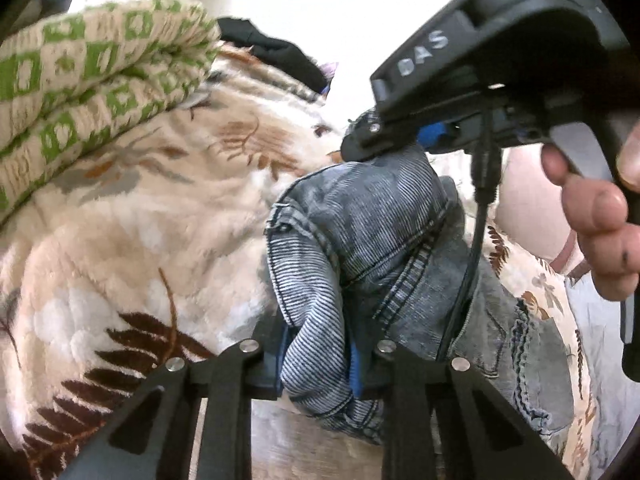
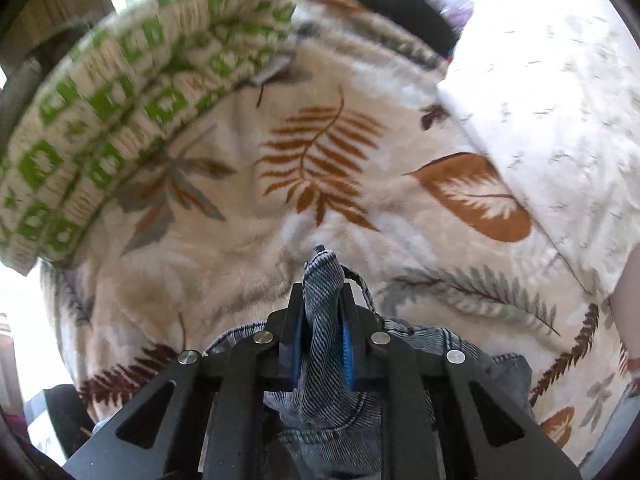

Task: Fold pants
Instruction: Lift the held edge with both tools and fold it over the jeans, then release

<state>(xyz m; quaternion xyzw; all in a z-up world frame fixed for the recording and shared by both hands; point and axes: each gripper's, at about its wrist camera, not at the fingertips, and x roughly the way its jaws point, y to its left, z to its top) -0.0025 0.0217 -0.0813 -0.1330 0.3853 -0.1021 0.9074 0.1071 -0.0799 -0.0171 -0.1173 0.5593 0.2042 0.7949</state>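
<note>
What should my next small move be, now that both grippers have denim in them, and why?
Probably lift both grippers a little and draw them apart. The left gripper and the right gripper are each shut on a bunched fold of the jeans, which hang crumpled between them over the leaf-print blanket. Spreading the cloth taut should flatten it enough to show where the fold line goes.

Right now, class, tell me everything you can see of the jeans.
The jeans are grey-blue washed denim with a fine ribbed weave, thick double-stitched seams and a hemmed edge. They are bunched and crumpled, not yet folded, lifted over a cream leaf-print blanket. The left gripper is shut on one gathered fold; the right gripper is shut on another, a tip of cloth poking beyond its blue pads. A black cable hangs across them.
</note>
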